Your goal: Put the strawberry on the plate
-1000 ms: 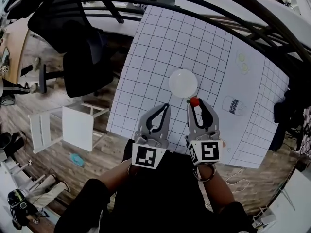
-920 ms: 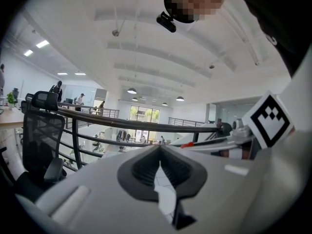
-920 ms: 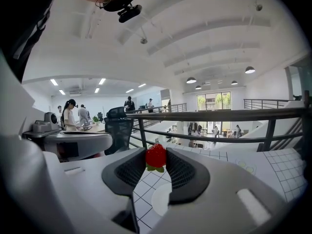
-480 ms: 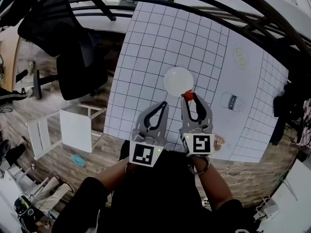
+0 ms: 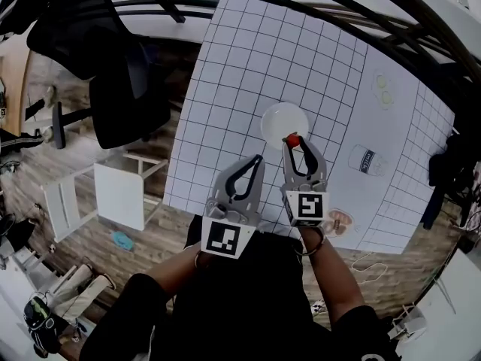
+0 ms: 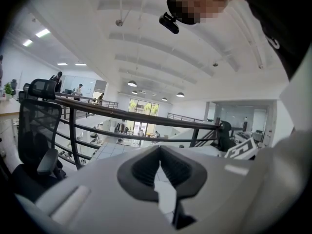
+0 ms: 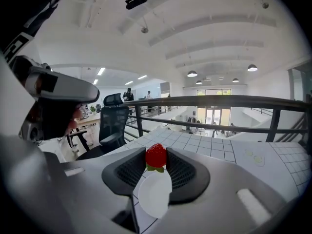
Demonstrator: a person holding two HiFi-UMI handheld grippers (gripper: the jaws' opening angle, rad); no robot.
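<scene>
My right gripper (image 5: 292,141) is shut on a red strawberry (image 5: 292,139) with green leaves, pinched at its tips. It hangs over the near edge of the white round plate (image 5: 282,122) on the gridded table. In the right gripper view the strawberry (image 7: 156,156) sits between the black pads, above the plate (image 7: 154,194). My left gripper (image 5: 255,159) is left of the right one, short of the plate, jaws together and holding nothing. In the left gripper view its tips (image 6: 159,156) meet.
The white gridded table (image 5: 248,74) has a printed can outline (image 5: 366,159) at the right and two small round marks (image 5: 384,89) farther back. A black office chair (image 5: 113,74) and a white chair (image 5: 105,198) stand left of the table. A black railing (image 5: 338,13) runs behind.
My right gripper has carried the strawberry forward, from just short of the plate to over its near edge. The left gripper has hardly moved.
</scene>
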